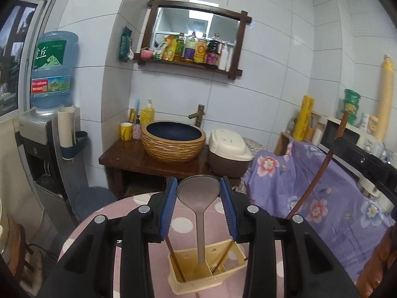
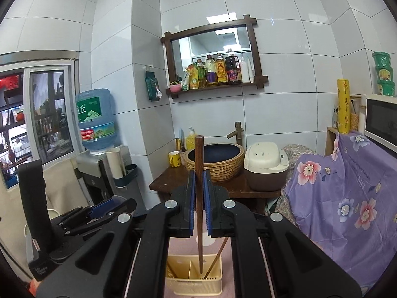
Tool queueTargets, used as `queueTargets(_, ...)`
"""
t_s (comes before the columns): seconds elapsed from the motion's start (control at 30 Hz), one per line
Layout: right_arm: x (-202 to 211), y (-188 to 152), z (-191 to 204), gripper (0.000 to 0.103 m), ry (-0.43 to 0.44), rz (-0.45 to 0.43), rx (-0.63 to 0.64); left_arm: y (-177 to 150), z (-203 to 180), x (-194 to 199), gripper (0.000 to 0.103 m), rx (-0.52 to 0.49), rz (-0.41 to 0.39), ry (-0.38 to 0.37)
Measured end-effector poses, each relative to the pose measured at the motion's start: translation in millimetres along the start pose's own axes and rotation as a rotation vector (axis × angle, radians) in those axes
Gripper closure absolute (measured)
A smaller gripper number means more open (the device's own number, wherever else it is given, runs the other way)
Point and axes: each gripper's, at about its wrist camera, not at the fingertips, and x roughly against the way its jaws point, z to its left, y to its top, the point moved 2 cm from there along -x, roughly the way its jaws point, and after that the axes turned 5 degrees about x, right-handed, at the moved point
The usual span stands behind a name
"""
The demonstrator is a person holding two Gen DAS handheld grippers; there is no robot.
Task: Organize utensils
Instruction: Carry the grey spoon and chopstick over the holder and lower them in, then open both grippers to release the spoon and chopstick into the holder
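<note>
My left gripper [image 1: 198,198] clamps a grey rice paddle [image 1: 198,193] above the yellow utensil caddy [image 1: 198,273]. My right gripper [image 2: 199,198] is clamped on a wooden chopstick [image 2: 199,198].

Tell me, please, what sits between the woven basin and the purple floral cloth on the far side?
A rice cooker with a white lid and brown body sits between the woven basin and the purple floral cloth; the right wrist view shows it best.

The water bottle [image 1: 53,70] has a green label with the character "丘" and a red band reading "96000".
</note>
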Motion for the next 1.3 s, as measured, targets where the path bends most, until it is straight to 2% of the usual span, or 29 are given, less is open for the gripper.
queueTargets(0.13, -38, -37, -2, 0.095, -0.034, 0.044, -0.004, -30, 8, -30, 0.067, -0.003, 0.037, 0.026)
queueTargets(0.23, -66, -77, -9, 0.095, -0.030, 0.123, -0.032, -61, 15, -46, 0.067, -0.009, 0.072, 0.040)
queueTargets(0.4, -89, -125, -12, 0.095, -0.024, 0.204, -0.050, -99, 23, -62, 0.067, -0.009, 0.138, 0.028)
queueTargets(0.5, -95, -141, -12, 0.099, -0.024, 0.227, -0.042, -115, 23, -70, 0.067, -0.033, 0.165, 0.034)
queueTargets(0.67, -95, -152, -16, 0.099, -0.027, 0.221, -0.045, -128, 31, -77, 0.066, -0.007, 0.205, 0.025)
queueTargets(0.77, -85, -155, -17, 0.098, -0.038, 0.196, -0.021, -131, 34, -69, 0.053, 0.003, 0.195, -0.003)
queueTargets(0.8, -80, -157, -17, 0.097, -0.037, 0.196, -0.008, -132, 34, -64, 0.040, 0.006, 0.189, 0.000)
queueTargets(0.83, -76, -161, -16, 0.090, -0.036, 0.200, 0.001, -133, 35, -58, 0.033, 0.011, 0.177, 0.006)
queueTargets(0.87, -70, -166, -17, 0.085, -0.038, 0.206, 0.006, -135, 37, -49, 0.032, 0.018, 0.161, 0.002)
queueTargets(0.93, -56, -178, -19, 0.053, -0.049, 0.216, 0.008, -143, 41, -33, 0.026, 0.026, 0.154, -0.006)
queueTargets(1.0, -40, -196, -21, 0.052, -0.061, 0.223, 0.012, -154, 45, -18, 0.024, 0.029, 0.155, 0.004)
queueTargets(1.07, -26, -219, -21, 0.052, -0.074, 0.268, 0.048, -170, 49, -5, 0.024, 0.019, 0.167, 0.004)
queueTargets(1.3, 16, -298, -19, 0.052, -0.082, 0.415, 0.119, -233, 62, 33, 0.023, -0.047, 0.269, 0.046)
